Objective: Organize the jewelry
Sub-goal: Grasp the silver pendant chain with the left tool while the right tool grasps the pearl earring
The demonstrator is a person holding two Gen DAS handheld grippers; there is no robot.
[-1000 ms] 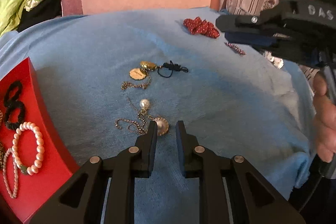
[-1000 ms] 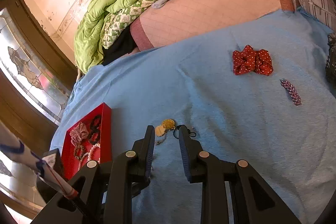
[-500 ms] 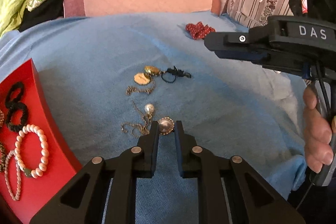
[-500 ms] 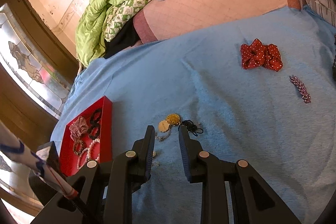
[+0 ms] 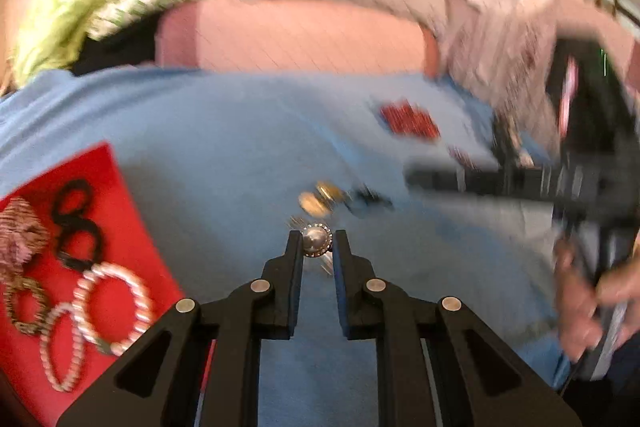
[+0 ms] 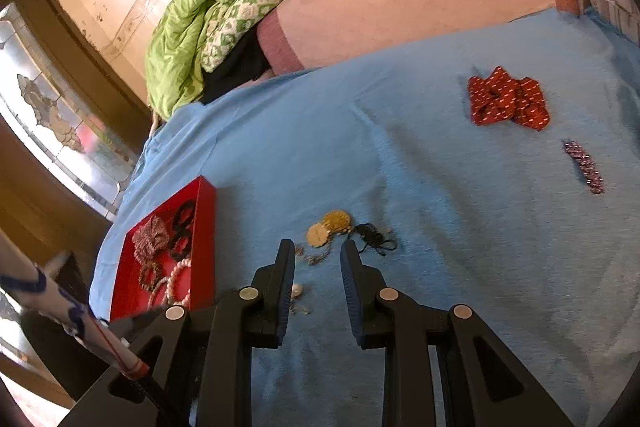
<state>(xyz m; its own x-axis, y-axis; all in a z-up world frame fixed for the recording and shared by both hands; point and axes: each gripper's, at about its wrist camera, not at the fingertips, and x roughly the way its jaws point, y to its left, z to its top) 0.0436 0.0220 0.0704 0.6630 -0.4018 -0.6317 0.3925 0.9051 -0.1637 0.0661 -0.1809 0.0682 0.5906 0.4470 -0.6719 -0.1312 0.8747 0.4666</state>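
The left gripper [image 5: 317,245] pinches one round pendant [image 5: 316,240]. The right gripper [image 6: 318,255] stands open, empty. Two gold discs [image 6: 330,227] lie beyond; one red tray [image 6: 202,227] sits left

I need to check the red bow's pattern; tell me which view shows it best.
The right wrist view: the bow lies sharp and unobstructed on the blue cloth, white dots visible. The left wrist view shows only a motion-blurred red patch.
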